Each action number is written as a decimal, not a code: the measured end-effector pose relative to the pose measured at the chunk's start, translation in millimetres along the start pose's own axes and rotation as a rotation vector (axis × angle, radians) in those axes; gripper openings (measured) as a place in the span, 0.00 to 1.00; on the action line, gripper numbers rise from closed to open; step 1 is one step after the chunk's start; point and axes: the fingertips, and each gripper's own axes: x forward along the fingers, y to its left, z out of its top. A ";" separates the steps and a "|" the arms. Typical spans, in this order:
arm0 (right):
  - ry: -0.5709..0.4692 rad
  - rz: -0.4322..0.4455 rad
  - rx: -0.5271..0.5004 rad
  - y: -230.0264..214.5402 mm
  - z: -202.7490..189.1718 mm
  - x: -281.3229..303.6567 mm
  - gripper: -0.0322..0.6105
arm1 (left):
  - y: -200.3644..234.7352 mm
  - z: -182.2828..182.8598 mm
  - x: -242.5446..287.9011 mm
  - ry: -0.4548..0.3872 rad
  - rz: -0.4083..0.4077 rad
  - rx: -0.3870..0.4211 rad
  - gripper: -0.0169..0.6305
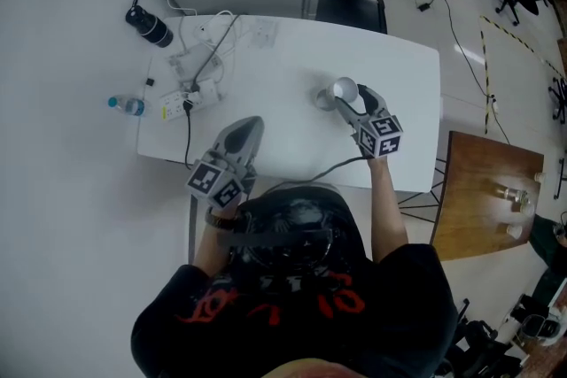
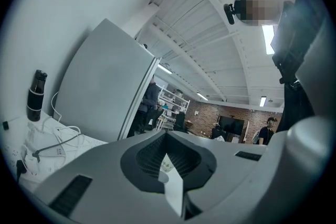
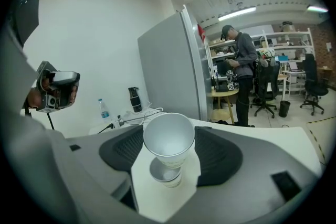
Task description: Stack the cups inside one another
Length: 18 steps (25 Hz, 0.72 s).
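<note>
Beside the white table (image 1: 292, 57) stands a wooden table (image 1: 483, 190).

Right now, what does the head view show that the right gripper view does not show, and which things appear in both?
Only the head view: the brown wooden table beside the white table, and the red print on the person's shirt.
Only the right gripper view: the ceiling light and the shelves at the back of the room.
Both: the cup held between the right gripper's jaws, the black bottle, the water bottle and the left gripper.
</note>
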 end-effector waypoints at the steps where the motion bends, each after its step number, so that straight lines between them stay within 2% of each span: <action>1: 0.004 0.000 0.000 1.2 -2.3 0.2 0.55 | -0.4 0.0 -0.2 0.000 -0.001 0.000 0.01; 18: 0.079 -0.006 -0.028 13.1 -30.0 14.6 0.53 | 7.5 3.7 -13.2 -0.007 0.023 0.001 0.01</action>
